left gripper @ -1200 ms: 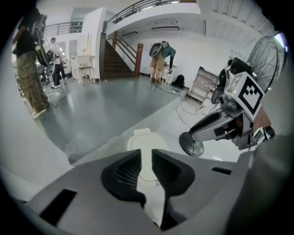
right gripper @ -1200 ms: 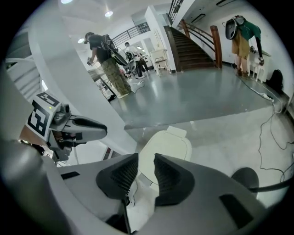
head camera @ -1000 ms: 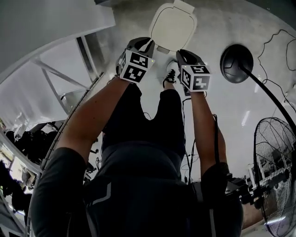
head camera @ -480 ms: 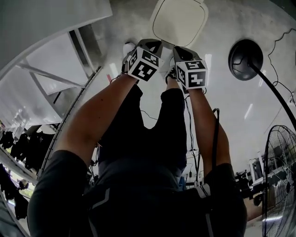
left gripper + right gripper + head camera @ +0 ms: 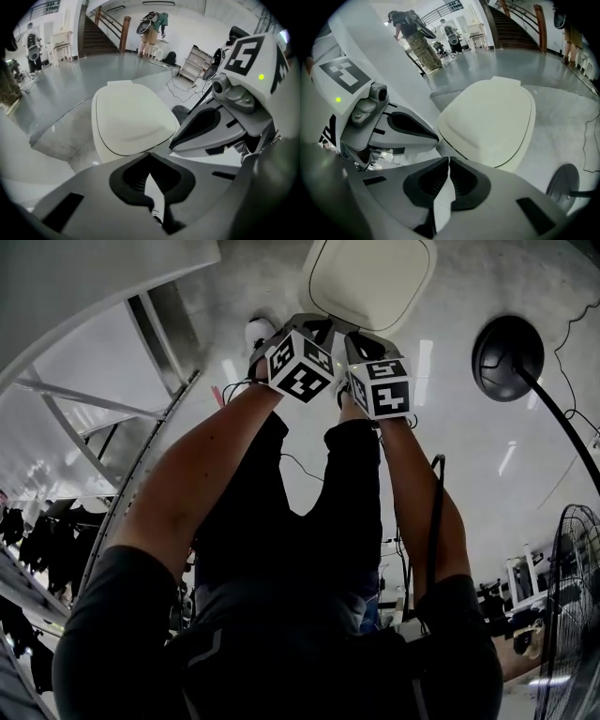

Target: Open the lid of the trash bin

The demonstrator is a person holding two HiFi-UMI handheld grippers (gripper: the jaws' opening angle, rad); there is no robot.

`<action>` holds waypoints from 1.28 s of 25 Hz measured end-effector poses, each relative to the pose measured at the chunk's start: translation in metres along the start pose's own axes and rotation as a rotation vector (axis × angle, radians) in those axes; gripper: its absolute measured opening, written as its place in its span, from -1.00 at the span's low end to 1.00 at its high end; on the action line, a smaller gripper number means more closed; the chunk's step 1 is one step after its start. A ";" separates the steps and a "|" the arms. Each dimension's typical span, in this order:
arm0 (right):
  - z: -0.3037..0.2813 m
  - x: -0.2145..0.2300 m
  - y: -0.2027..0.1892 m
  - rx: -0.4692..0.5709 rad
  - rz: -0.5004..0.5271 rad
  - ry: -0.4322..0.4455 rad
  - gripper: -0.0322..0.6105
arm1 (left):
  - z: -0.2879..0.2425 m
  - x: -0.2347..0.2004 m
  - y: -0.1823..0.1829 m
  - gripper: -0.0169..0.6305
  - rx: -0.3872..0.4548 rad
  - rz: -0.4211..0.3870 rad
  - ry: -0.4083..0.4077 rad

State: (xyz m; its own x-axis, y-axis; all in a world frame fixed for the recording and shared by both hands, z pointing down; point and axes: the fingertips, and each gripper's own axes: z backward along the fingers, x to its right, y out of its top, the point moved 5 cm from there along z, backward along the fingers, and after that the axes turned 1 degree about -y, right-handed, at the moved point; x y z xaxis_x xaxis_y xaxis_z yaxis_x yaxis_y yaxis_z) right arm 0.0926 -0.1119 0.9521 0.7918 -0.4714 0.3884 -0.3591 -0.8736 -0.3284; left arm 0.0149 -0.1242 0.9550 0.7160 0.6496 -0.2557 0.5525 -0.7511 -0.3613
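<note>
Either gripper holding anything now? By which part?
Nothing held. Left gripper and right gripper are both shut, empty, near the front edge of the trash bin lid.

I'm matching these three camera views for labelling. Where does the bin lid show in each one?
Head view: lid at top centre.
Left gripper view: lid just left of centre.
Right gripper view: lid just right of centre.
Shared landmark: black fan base, right of the lid in the head view and at lower right in the right gripper view.

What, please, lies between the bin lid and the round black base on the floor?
Only bare floor, as the head view shows; the lid and the base stand apart.
</note>
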 end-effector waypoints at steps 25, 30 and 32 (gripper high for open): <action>-0.015 -0.002 -0.008 0.007 -0.090 0.007 -0.82 | -0.009 -0.002 -0.011 -0.92 -0.035 -0.012 -0.006; -0.004 0.001 0.002 0.006 -0.125 -0.028 -0.81 | -0.003 -0.001 -0.001 -0.92 -0.047 0.053 -0.002; 0.009 0.003 0.008 0.019 -0.125 -0.045 -0.81 | 0.009 0.001 0.002 -0.92 -0.035 0.086 -0.022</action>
State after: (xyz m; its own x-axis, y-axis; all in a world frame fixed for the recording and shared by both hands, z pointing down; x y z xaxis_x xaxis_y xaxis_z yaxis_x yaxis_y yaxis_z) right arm 0.0967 -0.1195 0.9429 0.8514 -0.3529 0.3879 -0.2475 -0.9225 -0.2961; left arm 0.0131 -0.1243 0.9458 0.7524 0.5843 -0.3042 0.5038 -0.8079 -0.3058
